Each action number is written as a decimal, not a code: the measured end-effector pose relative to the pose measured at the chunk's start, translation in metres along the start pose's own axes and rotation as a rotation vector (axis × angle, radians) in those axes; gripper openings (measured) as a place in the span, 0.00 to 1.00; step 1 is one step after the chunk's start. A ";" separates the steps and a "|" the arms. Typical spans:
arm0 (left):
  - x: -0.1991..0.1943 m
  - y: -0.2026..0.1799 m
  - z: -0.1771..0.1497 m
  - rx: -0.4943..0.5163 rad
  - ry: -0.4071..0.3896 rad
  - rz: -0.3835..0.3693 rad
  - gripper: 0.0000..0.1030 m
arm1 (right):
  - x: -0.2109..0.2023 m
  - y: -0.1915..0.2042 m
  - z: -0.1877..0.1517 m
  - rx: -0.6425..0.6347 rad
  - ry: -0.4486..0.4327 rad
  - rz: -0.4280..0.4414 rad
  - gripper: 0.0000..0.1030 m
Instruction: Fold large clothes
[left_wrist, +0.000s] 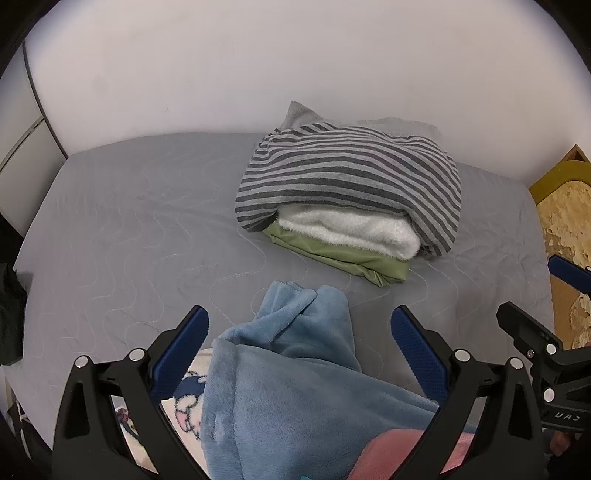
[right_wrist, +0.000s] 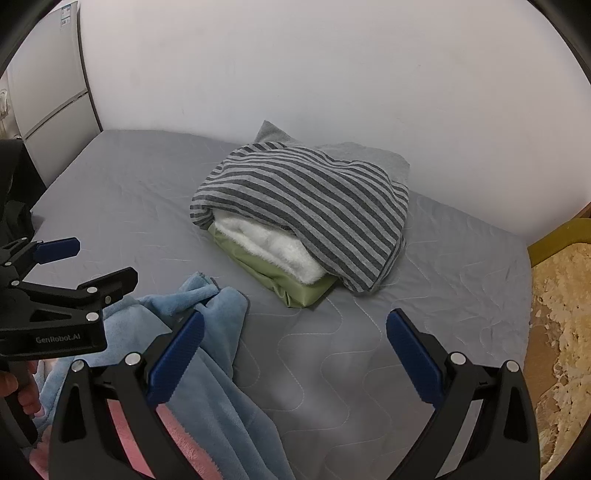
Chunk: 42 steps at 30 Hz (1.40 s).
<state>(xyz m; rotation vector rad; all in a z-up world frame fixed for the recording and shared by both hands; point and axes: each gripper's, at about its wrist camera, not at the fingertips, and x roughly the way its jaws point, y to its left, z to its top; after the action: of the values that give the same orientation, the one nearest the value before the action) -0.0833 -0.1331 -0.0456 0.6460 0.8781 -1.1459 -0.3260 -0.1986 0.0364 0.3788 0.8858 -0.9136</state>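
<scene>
Left tool (left_wrist: 299, 334) spread wide, gripping nothing, poised over blue fleece garment (left_wrist: 288, 373) | right tool (right_wrist: 295, 334) equally wide, empty, beside it | garment crumpled at bed's (right_wrist: 122, 192) near edge, likely awaiting first grasp | folded stack (right_wrist: 306, 218) set back, keeping room.

A plain white wall (right_wrist: 332, 74) ran behind the bed, which had a grey quilted cover (right_wrist: 122, 192) with wavy stitching. A white fridge (right_wrist: 48, 85) stood off to the left, and a yellowish frame (right_wrist: 554, 240) edged the right side.
</scene>
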 end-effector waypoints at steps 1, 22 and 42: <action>0.001 0.000 0.000 0.000 0.002 -0.002 0.94 | 0.001 0.000 0.000 0.001 0.001 0.000 0.94; 0.005 -0.007 0.004 0.003 0.003 0.013 0.94 | 0.005 -0.001 0.006 -0.034 -0.005 -0.027 0.94; 0.024 -0.010 0.029 0.004 -0.015 0.005 0.94 | 0.023 -0.006 0.018 -0.023 -0.026 -0.019 0.94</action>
<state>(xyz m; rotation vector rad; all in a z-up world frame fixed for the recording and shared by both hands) -0.0813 -0.1714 -0.0506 0.6418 0.8611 -1.1470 -0.3147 -0.2254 0.0295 0.3389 0.8761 -0.9231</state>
